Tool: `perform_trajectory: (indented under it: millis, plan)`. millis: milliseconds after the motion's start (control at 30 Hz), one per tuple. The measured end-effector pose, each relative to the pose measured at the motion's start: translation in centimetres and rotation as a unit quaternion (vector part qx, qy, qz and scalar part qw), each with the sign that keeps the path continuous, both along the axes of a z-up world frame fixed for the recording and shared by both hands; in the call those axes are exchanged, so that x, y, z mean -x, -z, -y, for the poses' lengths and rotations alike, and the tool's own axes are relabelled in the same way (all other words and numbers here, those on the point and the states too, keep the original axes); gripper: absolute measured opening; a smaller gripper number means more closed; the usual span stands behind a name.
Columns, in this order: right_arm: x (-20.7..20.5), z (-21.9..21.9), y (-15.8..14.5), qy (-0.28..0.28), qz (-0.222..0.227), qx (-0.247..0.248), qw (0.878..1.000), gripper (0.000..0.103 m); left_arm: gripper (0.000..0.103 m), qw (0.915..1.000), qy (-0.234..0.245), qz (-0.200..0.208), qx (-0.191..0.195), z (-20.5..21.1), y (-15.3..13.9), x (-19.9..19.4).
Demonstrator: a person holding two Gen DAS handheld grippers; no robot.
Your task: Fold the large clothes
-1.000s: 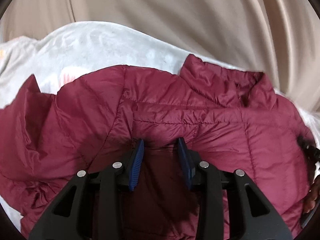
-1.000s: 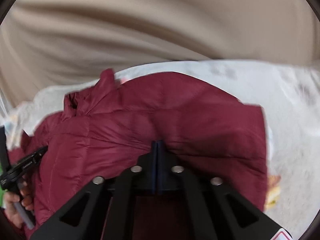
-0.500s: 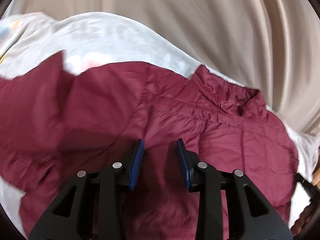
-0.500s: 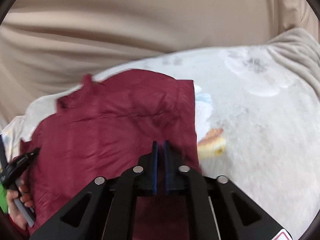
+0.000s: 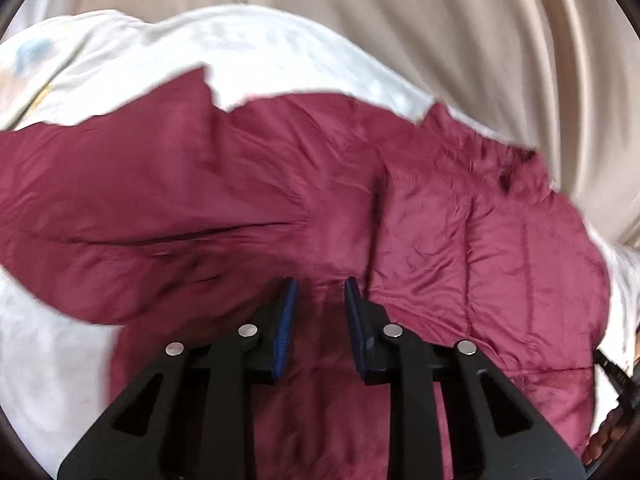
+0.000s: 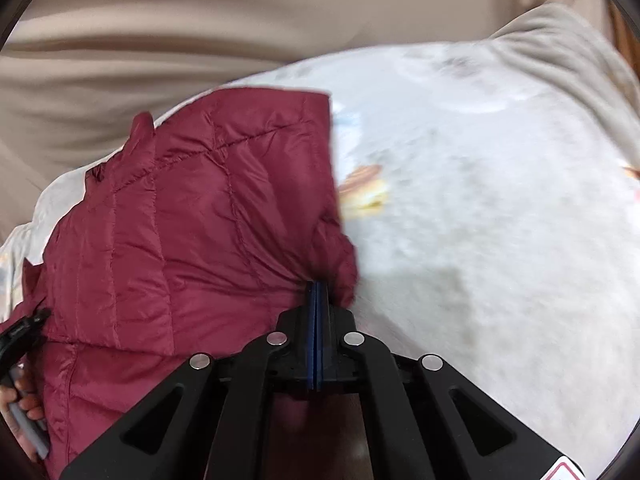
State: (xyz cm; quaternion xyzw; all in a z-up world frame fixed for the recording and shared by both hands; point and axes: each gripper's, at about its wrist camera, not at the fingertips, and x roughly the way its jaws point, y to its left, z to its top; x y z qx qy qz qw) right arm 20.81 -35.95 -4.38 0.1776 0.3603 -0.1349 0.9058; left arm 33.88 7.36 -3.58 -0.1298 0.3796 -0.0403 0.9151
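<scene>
Since a second ago, the jacket (image 6: pixel 192 240) on the blanket (image 6: pixel 480 220) has its right side drawn inward: your right hand-held gripper (image 6: pixel 317 292) pinches that edge, the left hand-held gripper (image 5: pixel 318 292) hovers spread above it.

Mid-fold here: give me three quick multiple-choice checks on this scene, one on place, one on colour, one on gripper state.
1. The jacket lies on:
A. a pale blanket
B. a wooden floor
C. a metal rack

2. The jacket's colour is:
A. navy
B. maroon
C. green

3. The right gripper is:
A. wide open
B. out of view
C. shut on the jacket

Answers:
1 A, the pale blanket spreads beneath it.
2 B, the quilted fabric is deep red.
3 C, its blue pads meet on a bunched fold, while the left gripper stands open.
</scene>
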Motion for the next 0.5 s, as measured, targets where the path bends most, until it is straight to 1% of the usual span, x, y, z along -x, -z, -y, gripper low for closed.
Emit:
perform_trajectory:
  millis: [33, 67, 100, 133, 167, 200, 233, 267, 300, 333, 400, 433, 500]
  plan:
    - [1.1, -1.0, -0.6, -0.008, 0.006, 0.021, 1.0, 0.01, 0.025, 1.0, -0.006, 0.004, 0.003, -1.2, -0.5, 0.7]
    - [1.6, -1.9, -1.3, -0.012, 0.009, 0.033, 0.999, 0.01, 0.026, 0.9998, -0.016, 0.012, 0.008, -3.0, -1.1, 1.7]
    - [2.4, -2.6, -1.6, -0.019, 0.015, 0.044, 0.999, 0.01, 0.031, 0.9994, -0.029, 0.018, 0.008, -4.7, -1.6, 2.5]
    - [3.3, -3.3, -1.7, -0.031, 0.022, 0.049, 0.998, 0.01, 0.042, 0.9982, -0.055, 0.024, 0.009, -7.3, -2.1, 3.5]
    - [3.6, -3.7, -1.8, -0.04, 0.025, 0.052, 0.998, 0.01, 0.049, 0.9968, -0.074, 0.028, 0.011, -9.2, -2.4, 4.1]
    - [3.8, -4.4, -1.6, -0.047, 0.027, 0.059, 0.997, 0.011, 0.06, 0.9946, -0.098, 0.03, 0.015, -11.5, -2.7, 4.8]
    - [4.3, -4.2, -1.7, -0.049, 0.028, 0.065, 0.996, 0.011, 0.062, 0.9899, -0.136, 0.035, 0.016, -14.7, -2.9, 5.7]
    - [4.2, -4.4, -1.4, -0.05, 0.027, 0.07, 0.996, 0.012, 0.062, 0.9868, -0.157, 0.036, 0.013, -16.6, -3.0, 6.0]
    - [4.0, -4.3, -1.3, -0.05, 0.022, 0.068, 0.996, 0.015, 0.062, 0.9826, -0.182, 0.033, 0.01, -18.7, -3.0, 6.2]
    - [4.0, -4.0, -0.8, -0.048, 0.013, 0.06, 0.997, 0.017, 0.062, 0.9753, -0.218, 0.029, 0.012, -21.6, -2.8, 6.6]
    - [4.3, -3.2, -0.2, -0.042, -0.001, 0.043, 0.998, 0.017, 0.062, 0.9653, -0.259, 0.024, 0.027, -25.1, -2.2, 7.1]
    - [4.2, -2.7, 0.0, -0.039, -0.002, 0.028, 0.999, 0.017, 0.062, 0.9587, -0.282, 0.016, 0.035, -27.4, -1.6, 6.8]
    - [4.1, -2.2, 0.2, -0.034, -0.002, 0.015, 0.999, 0.017, 0.062, 0.9479, -0.317, 0.001, 0.035, -29.7, -0.6, 6.2]
